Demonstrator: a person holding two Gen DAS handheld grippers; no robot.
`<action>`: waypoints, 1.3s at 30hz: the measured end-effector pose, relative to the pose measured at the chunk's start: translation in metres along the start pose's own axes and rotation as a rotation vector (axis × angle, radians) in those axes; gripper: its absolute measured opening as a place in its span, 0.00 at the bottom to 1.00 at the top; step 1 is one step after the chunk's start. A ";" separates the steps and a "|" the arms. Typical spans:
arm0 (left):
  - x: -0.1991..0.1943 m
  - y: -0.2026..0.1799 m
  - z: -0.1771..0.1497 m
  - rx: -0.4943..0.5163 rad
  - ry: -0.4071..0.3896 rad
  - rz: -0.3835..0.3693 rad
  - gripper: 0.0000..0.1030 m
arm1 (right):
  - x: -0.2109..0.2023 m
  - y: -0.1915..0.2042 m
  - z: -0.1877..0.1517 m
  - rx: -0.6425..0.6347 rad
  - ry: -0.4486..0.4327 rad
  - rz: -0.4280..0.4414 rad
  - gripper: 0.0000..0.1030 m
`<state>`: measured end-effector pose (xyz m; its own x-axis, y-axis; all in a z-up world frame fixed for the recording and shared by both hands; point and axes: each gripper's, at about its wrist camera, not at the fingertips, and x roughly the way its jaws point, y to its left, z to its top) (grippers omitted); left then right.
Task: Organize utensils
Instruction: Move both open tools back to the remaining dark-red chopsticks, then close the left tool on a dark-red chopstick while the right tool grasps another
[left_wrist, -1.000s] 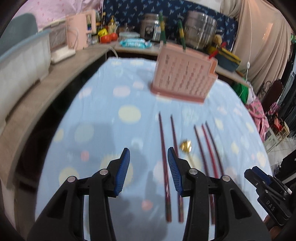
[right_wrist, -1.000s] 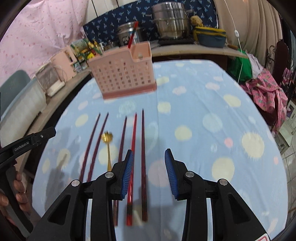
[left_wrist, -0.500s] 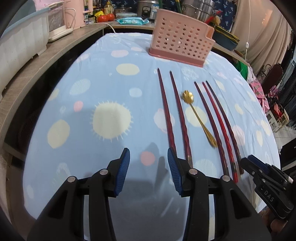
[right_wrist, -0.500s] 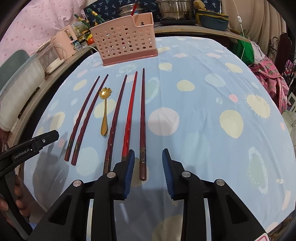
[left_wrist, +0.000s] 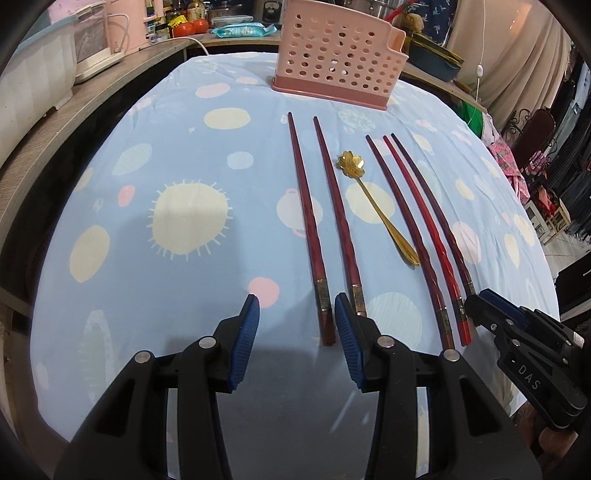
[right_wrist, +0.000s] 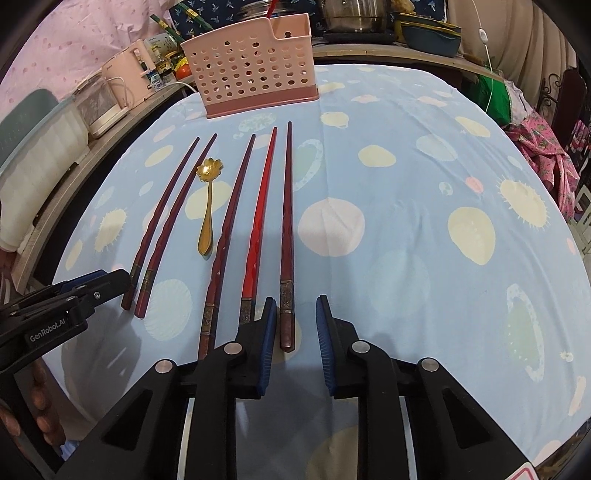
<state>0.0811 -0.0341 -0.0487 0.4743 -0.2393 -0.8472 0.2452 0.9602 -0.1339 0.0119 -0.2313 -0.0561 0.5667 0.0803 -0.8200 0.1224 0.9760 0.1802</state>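
Several dark red chopsticks lie in a row on the blue spotted tablecloth (left_wrist: 184, 206), with a gold flower-headed spoon (left_wrist: 376, 206) between them. A pink perforated utensil holder (left_wrist: 340, 55) stands at the far end; it also shows in the right wrist view (right_wrist: 255, 62). My left gripper (left_wrist: 297, 332) is open, low over the near ends of the two leftmost chopsticks (left_wrist: 310, 221). My right gripper (right_wrist: 293, 328) is open around the near end of the rightmost chopstick (right_wrist: 286, 229), beside a bright red one (right_wrist: 260, 218). The spoon (right_wrist: 208, 206) shows there too.
A wooden counter (left_wrist: 74, 107) runs along the left with a pink kettle (right_wrist: 129, 70) and a white appliance (right_wrist: 96, 107). Pots (right_wrist: 351, 14) and bowls stand behind the holder. Pink cloth (right_wrist: 546, 155) and a chair stand off the table's right side.
Both grippers have dropped and pulled back toward the near ends of the chopsticks. The right jaws now sit around the rightmost chopstick's end. Nothing on the table has moved.
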 end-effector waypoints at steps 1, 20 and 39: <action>0.001 -0.001 -0.001 0.002 0.001 -0.001 0.39 | 0.000 0.000 0.000 -0.001 -0.001 -0.001 0.20; 0.007 -0.006 -0.001 0.041 -0.008 0.034 0.29 | 0.002 0.004 0.000 -0.034 -0.007 -0.022 0.20; 0.006 -0.001 -0.001 0.021 -0.008 0.003 0.07 | 0.002 0.005 -0.001 -0.035 -0.013 -0.017 0.08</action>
<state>0.0832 -0.0362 -0.0539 0.4817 -0.2375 -0.8435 0.2615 0.9577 -0.1204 0.0131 -0.2260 -0.0569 0.5758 0.0613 -0.8153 0.1032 0.9838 0.1468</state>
